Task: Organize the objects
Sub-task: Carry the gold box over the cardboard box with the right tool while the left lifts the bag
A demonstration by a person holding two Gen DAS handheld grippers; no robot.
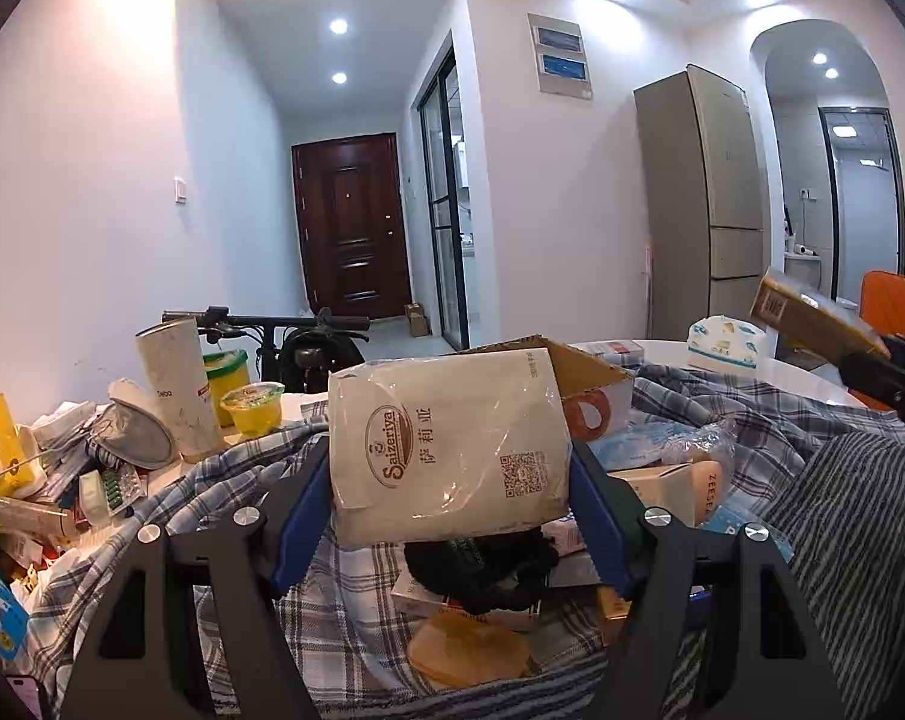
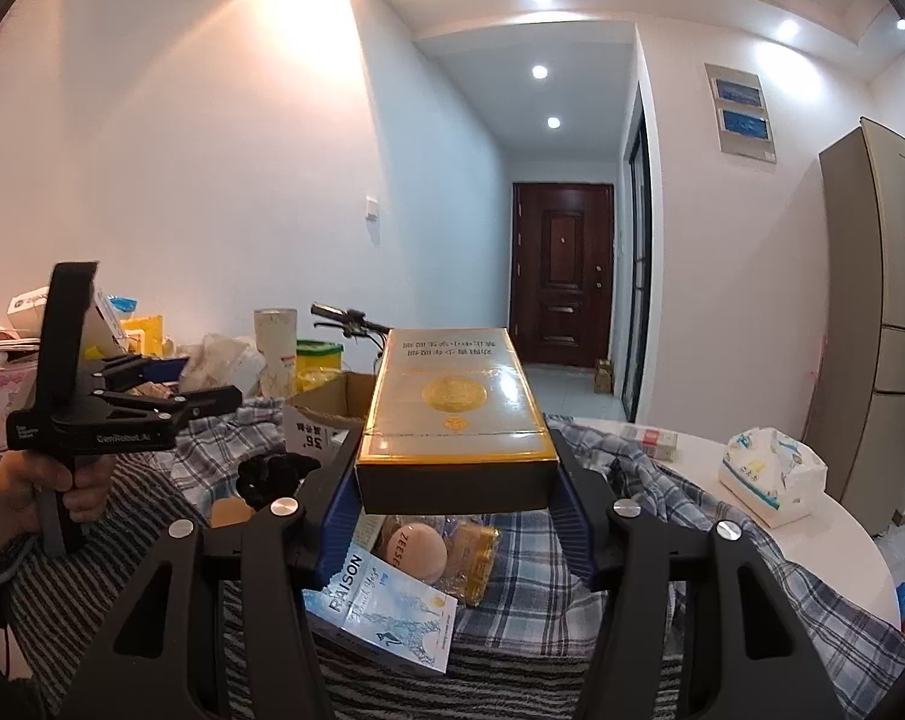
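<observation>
My left gripper [image 1: 449, 480] is shut on a white Saizeriya packet [image 1: 446, 444], held up above a pile of clutter on plaid cloth [image 1: 332, 594]. My right gripper [image 2: 455, 474] is shut on a long gold box [image 2: 452, 420], lifted level over the same pile. In the left wrist view the gold box [image 1: 812, 318] and the right gripper's black body show at the far right. The right wrist view shows the left gripper's body [image 2: 122, 414] at the left, with a hand [image 2: 26, 480] on its handle.
An open cardboard box [image 1: 578, 372] sits behind the packet. A tall white tumbler [image 1: 176, 384], a yellow cup [image 1: 253, 408] and loose packets crowd the left. A tissue pack [image 2: 770, 474] lies on the round white table [image 2: 836, 540]. A blue Raison box [image 2: 386, 612] and a round peach case [image 2: 413, 546] lie below.
</observation>
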